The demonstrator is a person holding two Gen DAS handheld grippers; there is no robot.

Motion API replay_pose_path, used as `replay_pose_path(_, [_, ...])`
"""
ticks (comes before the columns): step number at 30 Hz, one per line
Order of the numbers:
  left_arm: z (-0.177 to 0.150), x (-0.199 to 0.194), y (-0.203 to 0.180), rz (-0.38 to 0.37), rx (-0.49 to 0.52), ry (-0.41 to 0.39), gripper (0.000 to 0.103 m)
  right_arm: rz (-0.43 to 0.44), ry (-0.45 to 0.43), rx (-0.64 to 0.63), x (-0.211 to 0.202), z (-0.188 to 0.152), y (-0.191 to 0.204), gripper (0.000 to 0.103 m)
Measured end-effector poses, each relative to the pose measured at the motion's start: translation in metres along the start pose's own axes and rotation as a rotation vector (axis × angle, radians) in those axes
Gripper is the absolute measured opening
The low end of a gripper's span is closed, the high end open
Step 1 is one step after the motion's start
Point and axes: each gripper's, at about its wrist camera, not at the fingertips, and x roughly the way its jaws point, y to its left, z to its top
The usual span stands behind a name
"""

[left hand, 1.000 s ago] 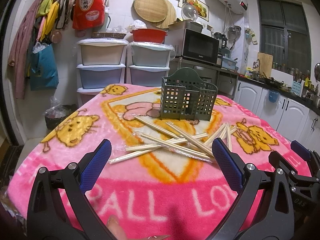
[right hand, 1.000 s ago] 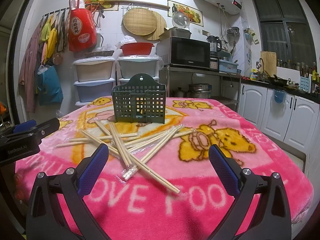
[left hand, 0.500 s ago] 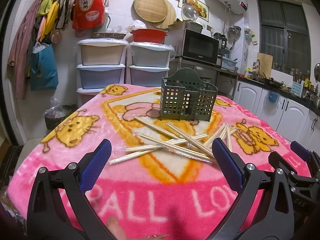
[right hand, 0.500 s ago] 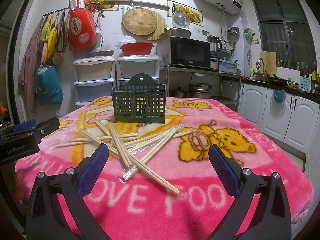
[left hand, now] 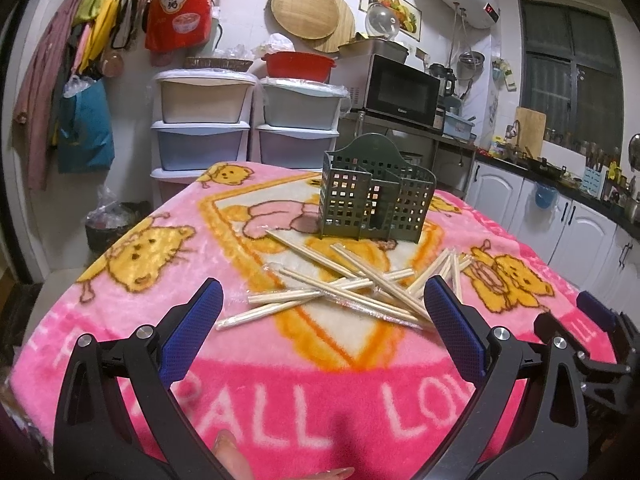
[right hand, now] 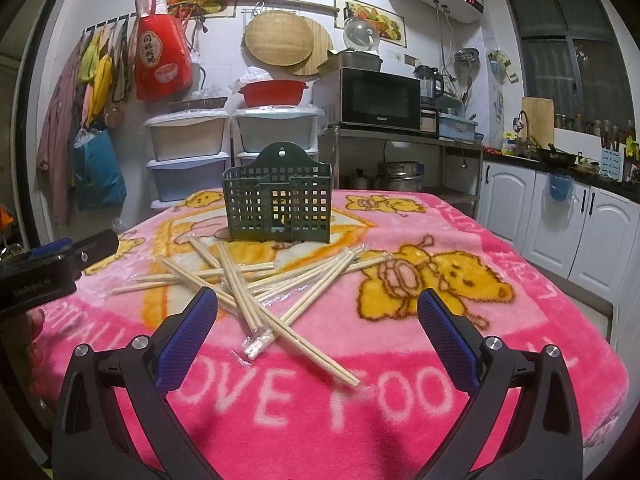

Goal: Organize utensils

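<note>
A pile of wooden chopsticks [left hand: 344, 284], some in clear wrappers, lies crossed on the pink blanket; it also shows in the right wrist view [right hand: 256, 280]. A dark green slotted utensil holder [left hand: 374, 204] stands upright behind the pile, also in the right wrist view [right hand: 280, 208]. My left gripper [left hand: 320, 324] is open and empty, just short of the pile. My right gripper [right hand: 316, 332] is open and empty, near the pile's front ends. Each gripper shows at the edge of the other's view.
The table is covered by a pink cartoon blanket [left hand: 280, 400]. Behind it stand stacked plastic drawers [left hand: 204, 136], a microwave [left hand: 400, 88] on a metal shelf, and white cabinets [right hand: 560, 216] at the right.
</note>
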Motion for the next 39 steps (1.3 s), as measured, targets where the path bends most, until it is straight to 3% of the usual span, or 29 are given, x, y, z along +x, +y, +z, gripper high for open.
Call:
replay_pose_path(19, [0.046,0.054,-0.006,0.003,-0.038,0.087,0.093,0.039,0.159,0.051,0.044,0.028,-0.018,0.097])
replay_pose_path(31, [0.072,0.096,0.008,-0.058,-0.078,0.211,0.093,0.118,0.334,0.115,0.106,0.067,-0.039,0.097])
replay_pose_path(39, [0.077,0.146,0.037,-0.03,-0.13,0.321,0.093,0.135,0.422,0.155,0.143,0.075,-0.053,0.097])
